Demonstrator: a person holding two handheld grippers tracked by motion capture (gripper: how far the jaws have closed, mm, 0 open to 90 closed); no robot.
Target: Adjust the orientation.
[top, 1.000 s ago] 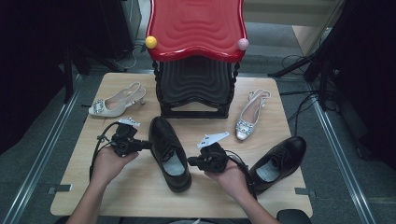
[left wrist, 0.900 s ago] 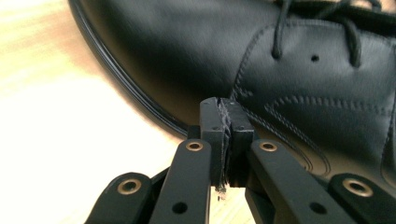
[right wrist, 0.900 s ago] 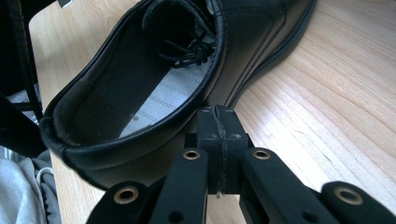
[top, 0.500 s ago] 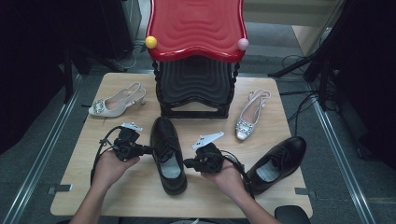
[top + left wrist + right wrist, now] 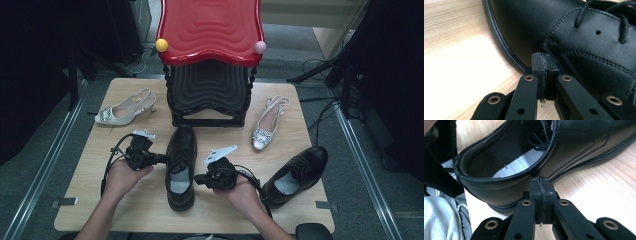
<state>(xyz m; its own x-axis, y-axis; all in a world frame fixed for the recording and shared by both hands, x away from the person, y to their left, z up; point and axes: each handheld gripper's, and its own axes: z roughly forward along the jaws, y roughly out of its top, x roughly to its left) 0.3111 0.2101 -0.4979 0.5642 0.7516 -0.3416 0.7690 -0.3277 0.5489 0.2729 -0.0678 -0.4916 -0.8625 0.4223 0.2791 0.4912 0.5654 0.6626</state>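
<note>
You are pressing both grippers, jaws closed flat together and holding nothing, against the shoe (image 5: pixel 181 167): left gripper (image 5: pixel 161 160) at its nine o'clock, right gripper (image 5: pixel 196 179) at its four o'clock, mid-table (image 5: pixel 100 200).

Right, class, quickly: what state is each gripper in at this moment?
Left gripper: jaws shut, holding nothing, tips against the side of the black lace-up shoe.
Right gripper: jaws shut, holding nothing, tips against the same shoe's other side.
</note>
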